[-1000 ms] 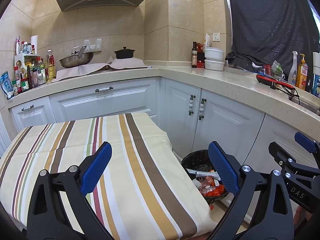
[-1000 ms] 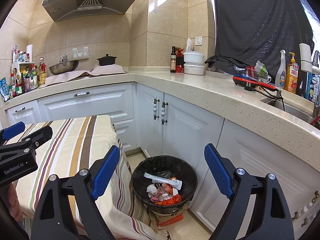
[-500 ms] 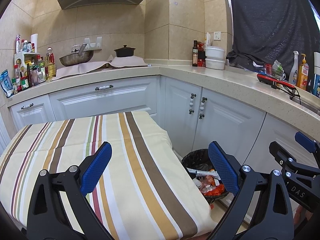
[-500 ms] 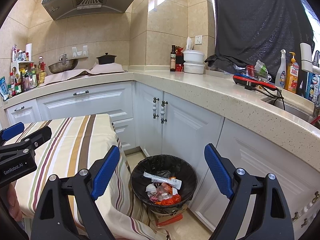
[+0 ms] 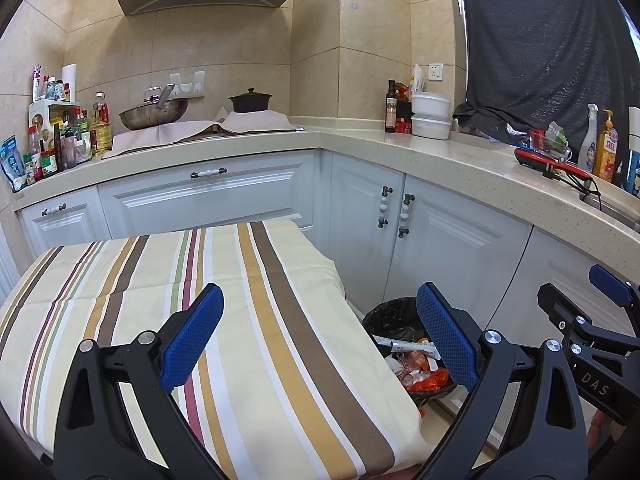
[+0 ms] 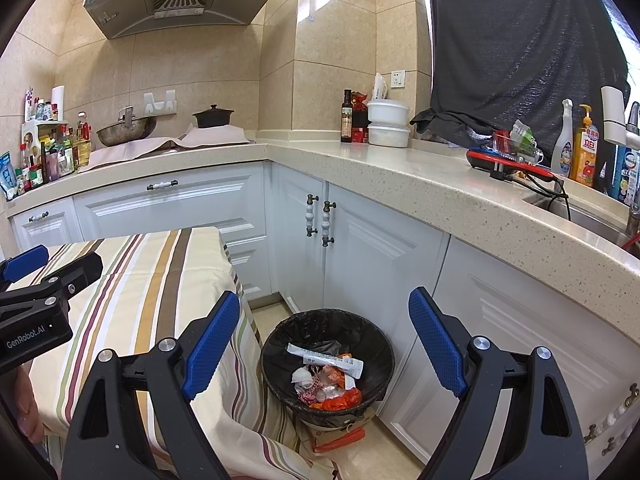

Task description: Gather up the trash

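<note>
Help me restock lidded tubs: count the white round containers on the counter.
2, stacked one on the other in the counter's corner: the upper white container sits on the lower white container, right of the dark bottle. Others may be hidden.

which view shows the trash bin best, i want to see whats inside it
The right wrist view: the trash bin sits between the open fingers with its whole rim and the wrappers inside visible. In the left wrist view the trash bin is partly hidden behind the striped tablecloth and a blue finger pad.
</note>
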Available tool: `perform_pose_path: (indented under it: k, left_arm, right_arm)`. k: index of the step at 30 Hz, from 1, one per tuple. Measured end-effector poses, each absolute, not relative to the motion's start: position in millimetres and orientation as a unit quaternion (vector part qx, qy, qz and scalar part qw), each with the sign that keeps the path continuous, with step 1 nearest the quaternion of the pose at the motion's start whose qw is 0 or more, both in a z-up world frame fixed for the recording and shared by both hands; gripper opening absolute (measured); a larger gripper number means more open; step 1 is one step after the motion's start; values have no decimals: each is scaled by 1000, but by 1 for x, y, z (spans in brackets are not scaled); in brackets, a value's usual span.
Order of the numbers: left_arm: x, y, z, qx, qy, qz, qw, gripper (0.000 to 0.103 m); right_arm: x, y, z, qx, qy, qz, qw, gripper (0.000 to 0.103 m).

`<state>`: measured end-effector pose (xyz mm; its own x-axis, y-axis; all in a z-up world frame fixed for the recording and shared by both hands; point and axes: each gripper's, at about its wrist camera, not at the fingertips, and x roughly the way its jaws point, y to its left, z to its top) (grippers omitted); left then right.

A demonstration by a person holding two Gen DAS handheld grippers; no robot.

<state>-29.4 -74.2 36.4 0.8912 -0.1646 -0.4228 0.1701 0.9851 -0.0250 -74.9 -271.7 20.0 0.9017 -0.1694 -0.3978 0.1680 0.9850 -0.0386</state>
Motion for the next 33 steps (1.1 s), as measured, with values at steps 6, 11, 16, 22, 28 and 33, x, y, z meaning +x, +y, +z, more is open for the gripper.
perform_pose_path:
  k: [6, 11, 16, 22, 28, 33]
  left_arm:
    - [-30, -73, 36, 7, 215, -83, 973, 95]
    - [-31, -71, 37, 7, 213, -83, 974, 95]
    - [-33, -72, 37, 10, 207, -89, 974, 98]
    - [-34, -75, 38, 11, 207, -93, 974, 98]
    - [-34, -75, 38, 8, 207, -92, 974, 98]
    - [-33, -75, 38, 5, 212, -96, 973, 98]
  right_arm:
    - [-74, -272, 18, -2, 205, -86, 975, 84]
    - [-74, -271, 18, -2, 205, -86, 975, 84]
    - [-74, -272, 17, -2, 206, -86, 975, 84]
    - [-73, -270, 14, -2, 208, -85, 974, 84]
    - [-73, -270, 13, -2, 210, -84, 974, 84]
    - [-73, -269, 12, -2, 211, -82, 974, 84]
